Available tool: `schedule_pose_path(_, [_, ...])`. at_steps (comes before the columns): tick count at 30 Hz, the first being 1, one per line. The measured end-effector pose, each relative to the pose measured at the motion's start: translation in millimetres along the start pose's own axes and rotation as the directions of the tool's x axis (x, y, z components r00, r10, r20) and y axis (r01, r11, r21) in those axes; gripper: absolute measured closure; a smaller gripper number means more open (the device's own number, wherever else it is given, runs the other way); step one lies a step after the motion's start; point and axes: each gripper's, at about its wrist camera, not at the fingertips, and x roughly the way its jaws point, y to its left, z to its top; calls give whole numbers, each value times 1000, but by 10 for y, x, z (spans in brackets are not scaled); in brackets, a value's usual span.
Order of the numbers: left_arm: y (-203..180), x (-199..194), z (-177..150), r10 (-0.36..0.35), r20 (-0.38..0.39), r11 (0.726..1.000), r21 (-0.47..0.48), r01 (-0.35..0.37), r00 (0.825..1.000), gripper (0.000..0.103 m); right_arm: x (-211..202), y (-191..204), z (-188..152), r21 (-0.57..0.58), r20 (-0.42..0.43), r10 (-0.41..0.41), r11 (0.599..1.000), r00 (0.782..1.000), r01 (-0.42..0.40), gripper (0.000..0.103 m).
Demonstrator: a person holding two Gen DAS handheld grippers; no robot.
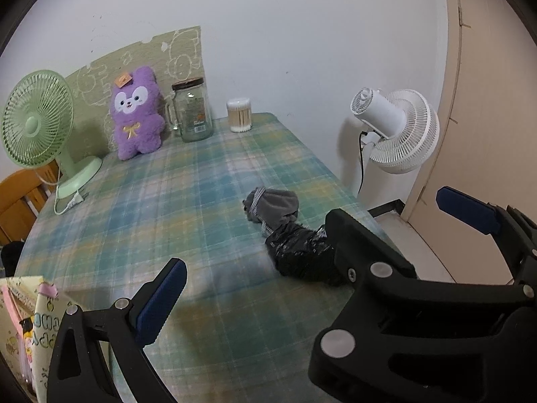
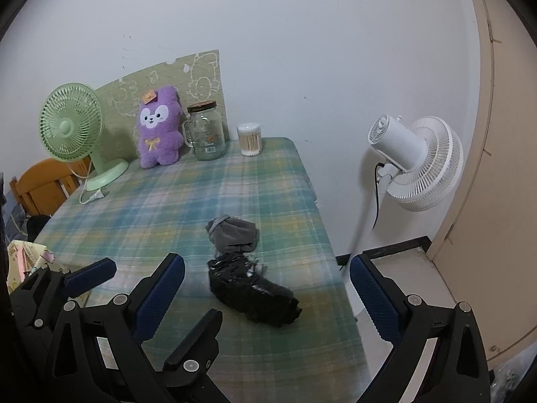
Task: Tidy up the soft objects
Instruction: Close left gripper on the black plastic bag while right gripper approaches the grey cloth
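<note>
A grey rolled sock bundle (image 1: 273, 206) lies on the plaid tablecloth (image 1: 167, 201), with a crumpled black plastic bag (image 1: 298, 257) just in front of it. In the right wrist view the grey bundle (image 2: 235, 233) and the black bag (image 2: 251, 290) lie in the same order. A purple plush bunny (image 1: 137, 114) stands upright at the back by the wall, also in the right wrist view (image 2: 159, 127). My left gripper (image 1: 312, 245) is open and empty, low over the table's near edge. My right gripper (image 2: 268, 288) is open and empty, with the black bag between its fingers' line of sight.
A green desk fan (image 1: 37, 124) stands at the back left with its plug (image 1: 75, 199) on the cloth. A glass jar (image 1: 193, 110) and a cotton swab tub (image 1: 240, 114) stand beside the bunny. A white floor fan (image 1: 399, 131) stands right of the table. A patterned bag (image 1: 27, 329) sits near left.
</note>
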Motion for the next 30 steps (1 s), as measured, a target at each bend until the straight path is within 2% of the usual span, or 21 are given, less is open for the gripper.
schedule_pose_path(3, [-54, 63, 42, 7, -5, 1000, 14, -7, 1000, 0, 43, -59, 28, -14, 2, -17, 1000, 1000, 17, 5])
schedule_pose_path(14, [-199, 312, 117, 17, -6, 1000, 11, -17, 1000, 0, 312, -272, 57, -18, -30, 38, 999, 999, -39, 18])
schedule_pose_path(18, [-202, 427, 94, 52, -14, 999, 6, -52, 999, 1, 445, -273, 30, -41, -40, 29, 999, 999, -30, 21])
schedule_pose_path(25, [-190, 568, 76, 25, -27, 999, -22, -26, 999, 1, 612, -323, -1, -16, -81, 55, 998, 995, -56, 21])
schedule_pose_path(30, [-208, 657, 63, -5, -35, 999, -44, 4, 999, 12, 704, -366, -27, -1, -112, 48, 999, 992, -49, 21])
